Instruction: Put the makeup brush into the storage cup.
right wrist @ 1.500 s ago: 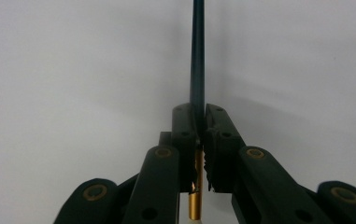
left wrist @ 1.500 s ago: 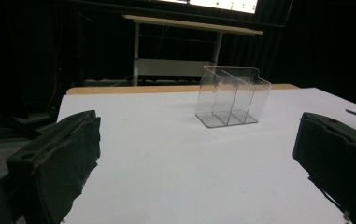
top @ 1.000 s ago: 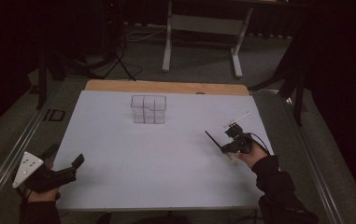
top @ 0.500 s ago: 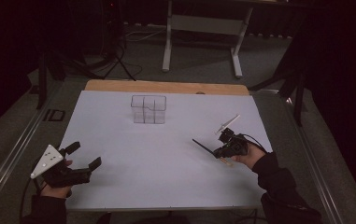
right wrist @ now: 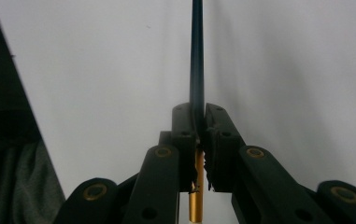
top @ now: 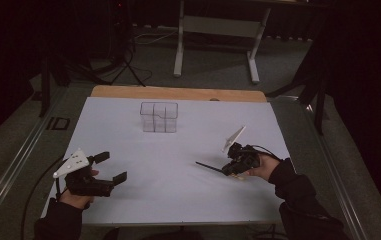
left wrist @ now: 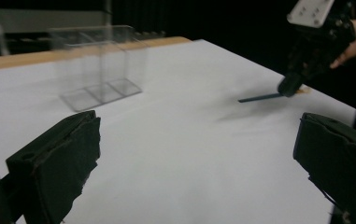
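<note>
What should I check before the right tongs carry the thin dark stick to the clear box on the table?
1. Grip on the stick: the right tongs are closed on the thin dark stick, which passes straight between the pads. Ok.
2. Stick free of the table: in the high view its tip lies close to the white table; touching or not, cannot tell.
3. Clear box upright, open side up: ok.
4. Box compartments empty: nothing seen through the walls, but the picture is dim. Cannot tell.
5. Path from stick to box: bare white surface. Ok.
6. Left tongs out of the way: open, holding nothing, at the near left. Ok.
</note>
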`<move>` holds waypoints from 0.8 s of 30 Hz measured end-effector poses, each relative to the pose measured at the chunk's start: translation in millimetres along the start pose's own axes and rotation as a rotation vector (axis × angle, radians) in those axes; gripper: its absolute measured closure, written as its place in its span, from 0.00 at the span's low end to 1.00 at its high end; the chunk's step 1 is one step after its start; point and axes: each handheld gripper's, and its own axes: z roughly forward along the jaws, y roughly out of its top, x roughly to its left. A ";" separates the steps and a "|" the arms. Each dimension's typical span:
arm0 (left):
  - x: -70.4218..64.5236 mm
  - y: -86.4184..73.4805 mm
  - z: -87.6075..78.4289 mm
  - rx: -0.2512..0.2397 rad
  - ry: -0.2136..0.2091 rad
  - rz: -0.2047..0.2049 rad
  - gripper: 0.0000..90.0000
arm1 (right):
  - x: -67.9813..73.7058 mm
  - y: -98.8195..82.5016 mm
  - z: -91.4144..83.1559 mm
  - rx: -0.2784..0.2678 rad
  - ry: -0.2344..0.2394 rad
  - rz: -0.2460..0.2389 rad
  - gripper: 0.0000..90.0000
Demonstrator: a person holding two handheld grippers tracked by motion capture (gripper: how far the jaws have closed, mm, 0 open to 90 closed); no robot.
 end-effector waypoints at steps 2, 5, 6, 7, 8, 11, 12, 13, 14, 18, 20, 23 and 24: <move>-2.6 3.1 5.7 0.009 -0.043 0.004 0.01 | 2.9 2.7 -0.2 -0.003 0.016 -0.023 0.93; -6.9 7.8 14.6 0.042 -0.092 0.037 0.01 | 6.4 6.8 1.6 0.010 0.019 -0.046 0.93; -8.4 9.4 17.6 0.060 -0.104 0.055 0.01 | 7.4 8.2 2.3 0.019 0.022 -0.054 0.93; -9.3 10.9 20.5 0.075 -0.121 0.069 0.01 | 8.5 9.8 3.1 0.029 0.024 -0.066 0.93; -9.7 12.9 24.5 0.098 -0.149 0.077 0.01 | 9.7 11.4 3.5 0.031 0.023 -0.066 0.93; -10.4 16.6 33.8 0.143 -0.201 0.088 0.01 | 13.0 16.7 4.2 0.039 0.031 -0.082 0.93; -10.9 17.8 36.9 0.156 -0.213 0.103 0.01 | 13.9 18.3 4.4 0.033 0.041 -0.098 0.93; -11.5 18.8 40.4 0.169 -0.226 0.107 0.01 | 15.6 20.0 4.6 0.037 0.043 -0.105 0.93; -12.1 19.8 44.0 0.184 -0.242 0.116 0.01 | 17.1 21.7 4.8 0.042 0.043 -0.108 0.93; -14.0 22.6 55.3 0.219 -0.282 0.143 0.01 | 21.6 26.5 5.3 0.053 0.058 -0.134 0.93; -16.0 25.7 64.5 0.231 -0.309 0.156 0.01 | 25.3 31.4 5.2 0.061 0.067 -0.154 0.93; -17.5 28.6 70.3 0.233 -0.325 0.169 0.03 | 28.6 36.5 3.7 0.061 0.075 -0.173 0.93; -17.6 31.2 74.8 0.241 -0.342 0.181 0.04 | 29.6 38.0 3.2 0.059 0.078 -0.182 0.93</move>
